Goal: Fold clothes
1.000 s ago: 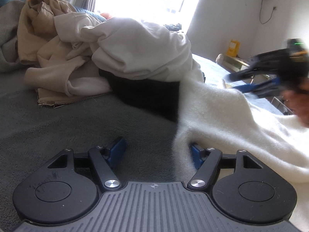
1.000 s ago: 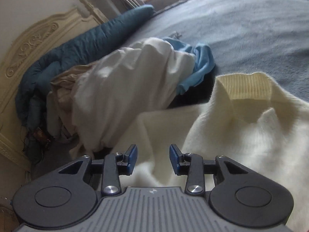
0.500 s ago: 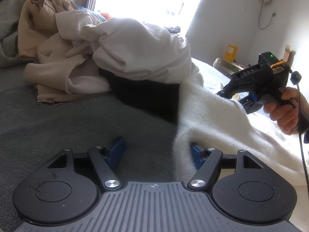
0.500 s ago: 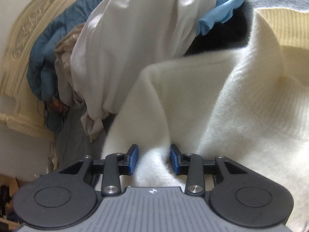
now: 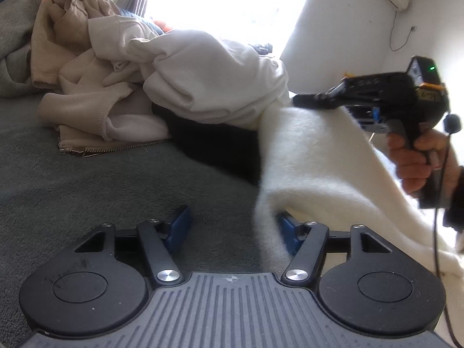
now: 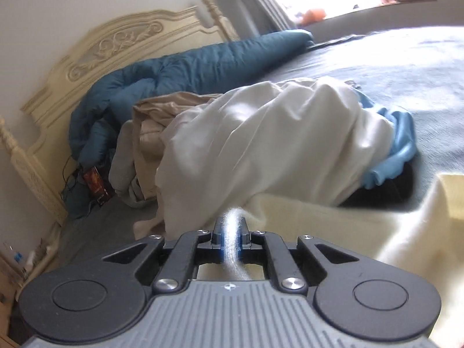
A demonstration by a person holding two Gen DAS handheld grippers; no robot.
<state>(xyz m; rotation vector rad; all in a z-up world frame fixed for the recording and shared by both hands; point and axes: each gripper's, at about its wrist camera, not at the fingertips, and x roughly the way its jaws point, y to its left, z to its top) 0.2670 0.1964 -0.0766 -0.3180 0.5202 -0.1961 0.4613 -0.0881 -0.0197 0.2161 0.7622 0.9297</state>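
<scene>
A fluffy cream sweater [image 5: 313, 156] lies on the grey bed cover [image 5: 87, 185]. My left gripper [image 5: 232, 226] is open and low over the bed, and the sweater's edge drapes against its right finger [image 5: 285, 227]. My right gripper [image 6: 230, 232] is shut on a pinch of the cream sweater [image 6: 333, 232] and lifts that part. The right gripper also shows in the left wrist view [image 5: 307, 100], held by a hand, with the sweater hanging from it.
A pile of clothes, white [image 6: 261, 145], beige [image 5: 66, 37], light blue [image 6: 397, 150] and black [image 5: 214, 145], lies right behind the sweater. A teal duvet [image 6: 188, 66] lies along the carved headboard [image 6: 116, 43]. A window lights the far side.
My right gripper has shut on the sweater and raised it, so the fabric now hangs like a ridge. The left gripper has stayed open in place.
</scene>
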